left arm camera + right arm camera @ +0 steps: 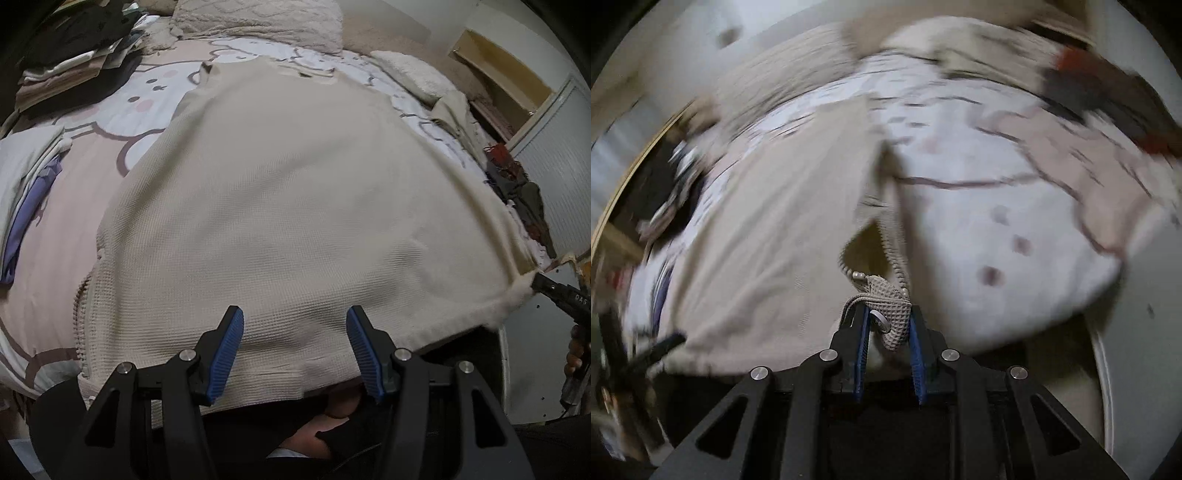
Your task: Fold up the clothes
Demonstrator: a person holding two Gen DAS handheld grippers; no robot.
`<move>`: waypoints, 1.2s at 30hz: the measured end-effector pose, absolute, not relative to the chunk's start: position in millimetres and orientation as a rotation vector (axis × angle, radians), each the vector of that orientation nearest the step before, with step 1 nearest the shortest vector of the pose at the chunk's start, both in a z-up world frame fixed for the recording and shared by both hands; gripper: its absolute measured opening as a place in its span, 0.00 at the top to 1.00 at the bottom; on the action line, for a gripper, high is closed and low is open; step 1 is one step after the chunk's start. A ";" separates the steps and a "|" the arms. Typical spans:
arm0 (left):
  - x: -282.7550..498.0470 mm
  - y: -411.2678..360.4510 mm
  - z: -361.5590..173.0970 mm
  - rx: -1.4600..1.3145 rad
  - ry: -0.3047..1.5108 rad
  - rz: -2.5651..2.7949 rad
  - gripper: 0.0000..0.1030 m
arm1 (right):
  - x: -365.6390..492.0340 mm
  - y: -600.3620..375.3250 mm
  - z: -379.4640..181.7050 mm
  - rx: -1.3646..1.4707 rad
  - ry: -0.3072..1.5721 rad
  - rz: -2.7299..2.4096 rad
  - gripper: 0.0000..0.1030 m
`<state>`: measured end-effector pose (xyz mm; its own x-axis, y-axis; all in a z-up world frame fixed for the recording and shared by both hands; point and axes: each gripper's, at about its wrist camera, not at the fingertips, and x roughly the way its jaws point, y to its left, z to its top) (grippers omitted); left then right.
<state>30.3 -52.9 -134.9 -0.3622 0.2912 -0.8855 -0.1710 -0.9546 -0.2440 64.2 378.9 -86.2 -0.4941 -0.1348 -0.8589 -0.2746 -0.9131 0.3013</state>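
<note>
Right gripper clamps cream garment corner (zipper only right view); left gripper apart.

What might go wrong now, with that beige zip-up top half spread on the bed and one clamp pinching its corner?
1. The right gripper holds only a small bunch of the beige garment at the zipper end; a tug may pull it free.
2. The left gripper stands open above the hem and holds nothing, so the cloth could slide or bunch up as the corner is pulled.
3. The folded stack lies close beside the garment; a swept fold might disturb it.
</note>
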 end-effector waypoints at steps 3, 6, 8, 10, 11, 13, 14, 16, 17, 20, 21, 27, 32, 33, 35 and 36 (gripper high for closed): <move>25.8 -59.2 -144.5 -1.660 -0.139 2.404 0.44 | 70.7 410.7 -124.3 -1.549 0.918 2.436 0.80; 22.5 -66.7 -161.7 -1.790 -0.089 2.419 0.44 | 74.2 434.0 -162.7 -1.561 1.175 2.292 0.78; 23.6 -70.5 -172.3 -1.856 -0.052 2.414 0.44 | 81.0 443.3 -178.7 -1.524 1.281 2.206 0.70; 26.6 -70.9 -174.8 -1.867 -0.020 2.412 0.44 | 89.2 454.9 -182.2 -1.477 1.314 2.147 0.53; 27.8 -70.3 -174.5 -1.868 -0.002 2.412 0.44 | 90.7 456.4 -173.2 -1.451 1.231 2.170 0.50; 28.2 -69.9 -174.5 -1.875 0.014 2.411 0.44 | 93.8 459.5 -155.3 -1.395 1.067 2.210 0.50; 28.1 -69.9 -174.5 -1.879 0.018 2.410 0.44 | 94.9 460.6 -146.2 -1.367 0.985 2.227 0.50; 28.1 -69.8 -169.4 -1.857 0.017 2.431 0.44 | 89.6 453.1 -124.0 -1.320 0.828 2.292 0.50; 28.2 -69.7 -166.0 -1.841 0.015 2.444 0.44 | 84.3 446.7 -113.0 -1.299 0.792 2.355 0.50; 25.2 -69.0 -139.5 -1.683 0.008 2.521 0.44 | 63.8 422.3 -100.0 -1.343 0.750 2.530 0.50; 22.4 -68.8 -130.7 -1.637 0.010 2.545 0.44 | 59.6 412.9 -101.2 -1.369 0.730 2.582 0.50; -23.7 -81.3 -95.4 -1.484 0.174 2.650 0.44 | 23.1 369.4 -143.3 -1.624 0.613 2.652 0.51; -97.9 -99.5 -73.5 -1.431 0.187 2.673 0.44 | 29.5 380.7 -183.1 -1.666 0.577 2.560 0.57; -114.6 -104.4 -72.8 -1.445 0.152 2.659 0.44 | 29.8 379.6 -182.9 -1.666 0.562 2.562 0.57; -147.9 -110.0 -81.8 -1.491 0.105 2.628 0.44 | 26.8 375.1 -184.3 -1.676 0.509 2.552 0.56; -164.6 -112.2 -87.9 -1.516 0.085 2.613 0.44 | 25.5 373.3 -185.6 -1.678 0.495 2.547 0.56</move>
